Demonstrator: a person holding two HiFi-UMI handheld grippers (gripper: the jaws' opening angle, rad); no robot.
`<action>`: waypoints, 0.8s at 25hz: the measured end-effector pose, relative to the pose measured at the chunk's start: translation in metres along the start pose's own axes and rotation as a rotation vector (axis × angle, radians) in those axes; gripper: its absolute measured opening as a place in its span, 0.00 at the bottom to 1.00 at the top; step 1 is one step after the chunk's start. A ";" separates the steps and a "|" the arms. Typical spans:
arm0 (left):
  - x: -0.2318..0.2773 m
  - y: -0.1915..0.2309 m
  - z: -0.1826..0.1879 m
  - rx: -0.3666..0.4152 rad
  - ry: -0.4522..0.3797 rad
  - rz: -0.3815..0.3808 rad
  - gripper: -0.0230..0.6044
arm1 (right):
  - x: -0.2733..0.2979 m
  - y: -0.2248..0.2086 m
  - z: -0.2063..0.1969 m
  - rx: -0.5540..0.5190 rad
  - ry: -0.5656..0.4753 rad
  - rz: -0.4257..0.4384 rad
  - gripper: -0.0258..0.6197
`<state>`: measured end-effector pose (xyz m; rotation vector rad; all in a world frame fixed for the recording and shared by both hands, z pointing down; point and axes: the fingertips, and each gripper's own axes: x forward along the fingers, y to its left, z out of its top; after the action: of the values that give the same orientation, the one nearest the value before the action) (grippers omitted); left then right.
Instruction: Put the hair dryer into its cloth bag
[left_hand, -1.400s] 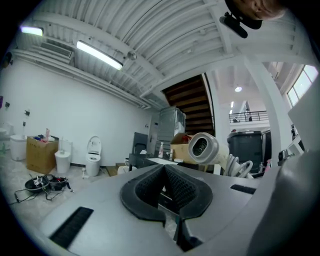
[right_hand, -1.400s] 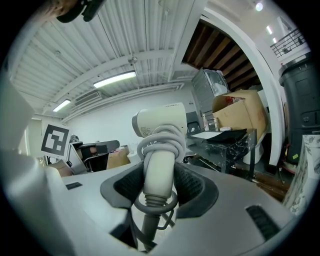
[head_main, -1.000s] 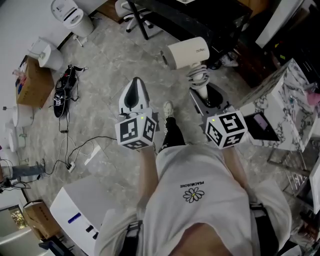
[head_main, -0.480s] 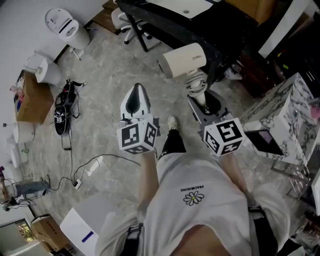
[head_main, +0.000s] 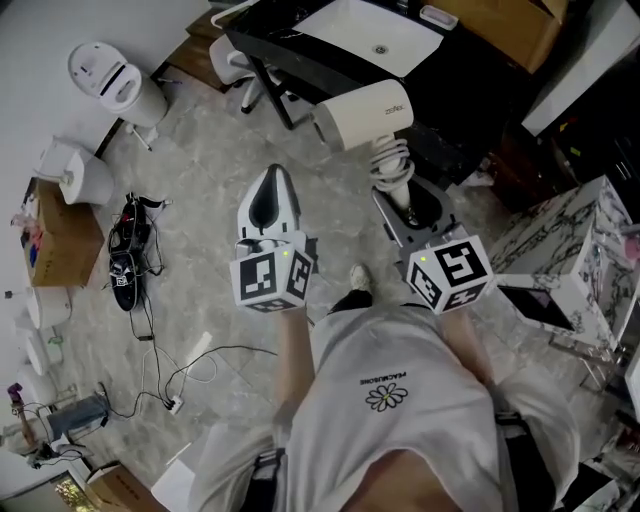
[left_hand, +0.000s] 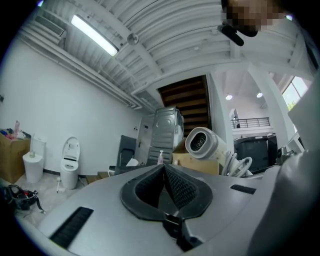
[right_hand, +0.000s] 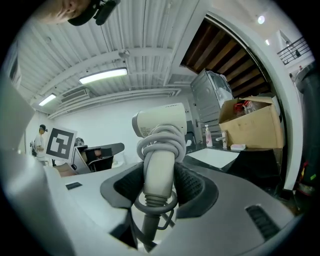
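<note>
Dryer (head_main: 362, 108), clamped by its handle in the right gripper (head_main: 405, 198), points away with barrel crosswise; left gripper (head_main: 270, 185), jaws together and empty, rides just left. No bag is in view.

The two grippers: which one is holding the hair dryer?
The right gripper: its jaws clamp the handle of the hair dryer. The left gripper is shut and empty.

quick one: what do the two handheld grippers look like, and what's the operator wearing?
The left gripper and right gripper match: smooth light-grey shells, each narrowing to a claw lined with black ribbed pads. At the hand end each carries a white cube printed with black square markers. The person wears a white T-shirt with a small daisy print on the chest.
</note>
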<state>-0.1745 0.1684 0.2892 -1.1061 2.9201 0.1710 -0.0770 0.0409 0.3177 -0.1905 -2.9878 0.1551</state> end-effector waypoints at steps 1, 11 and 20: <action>0.011 0.004 0.003 0.000 -0.005 -0.009 0.06 | 0.010 -0.005 0.005 0.001 -0.004 -0.005 0.30; 0.070 0.039 -0.002 -0.035 -0.011 -0.024 0.06 | 0.072 -0.032 0.010 -0.015 0.013 -0.037 0.30; 0.112 0.022 -0.005 -0.024 -0.013 -0.045 0.06 | 0.088 -0.070 0.012 -0.016 0.014 -0.052 0.30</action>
<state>-0.2729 0.1098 0.2909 -1.1683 2.8868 0.2123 -0.1732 -0.0171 0.3260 -0.1154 -2.9775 0.1240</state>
